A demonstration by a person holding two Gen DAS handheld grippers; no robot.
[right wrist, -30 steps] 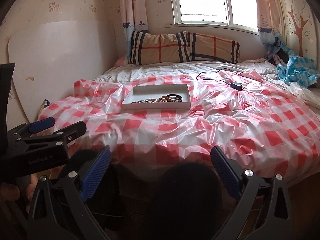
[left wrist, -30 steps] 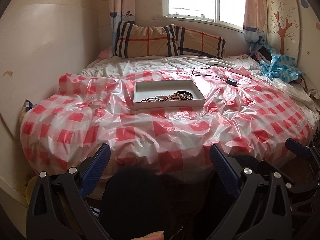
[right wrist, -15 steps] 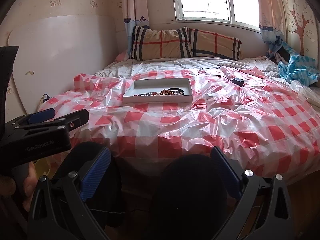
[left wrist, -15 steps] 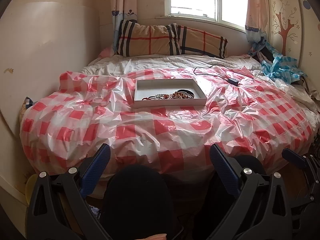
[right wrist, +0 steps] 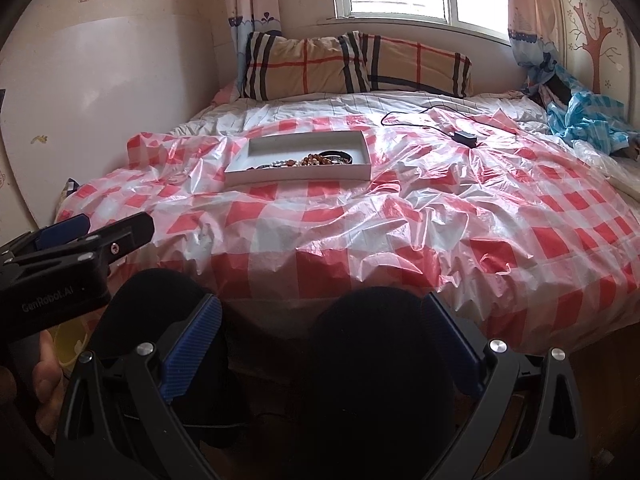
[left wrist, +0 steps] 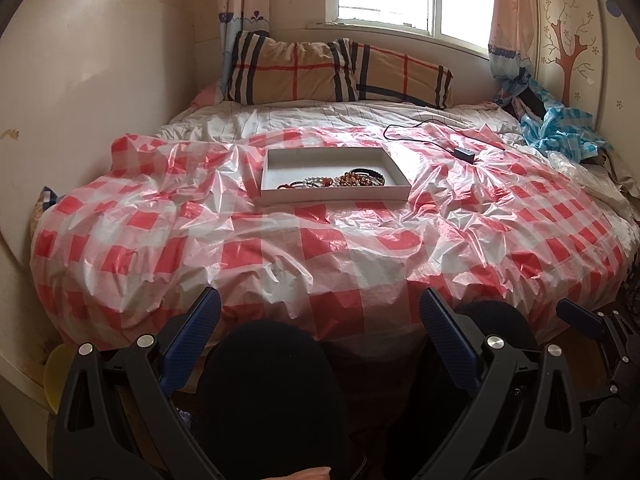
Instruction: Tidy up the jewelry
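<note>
A shallow white tray [left wrist: 280,160] [right wrist: 272,146] lies on the bed's red-and-white checked plastic sheet [left wrist: 320,240] [right wrist: 360,220]. Beaded bracelets and a dark bangle [left wrist: 340,180] [right wrist: 316,159] are bunched along its near wall. My left gripper [left wrist: 320,320] is open, low at the foot of the bed, well short of the tray. My right gripper [right wrist: 320,320] is open too, beside it at the same distance. In the right wrist view the left gripper [right wrist: 80,236] shows at the left edge, held by a hand [right wrist: 44,380]. Nothing sits between either pair of fingers.
Dark-clothed knees [left wrist: 272,392] [right wrist: 380,360] fill the foreground below both grippers. A black charger and cable [left wrist: 460,152] [right wrist: 464,136] lie on the sheet right of the tray. Plaid pillows [left wrist: 340,72] line the headboard; blue cloth [left wrist: 560,128] is heaped at the far right. A white board [right wrist: 100,92] leans left.
Both views have risen slightly and tilted up, so the bed and tray sit lower and a touch nearer in frame. Both grippers stay open and empty.
</note>
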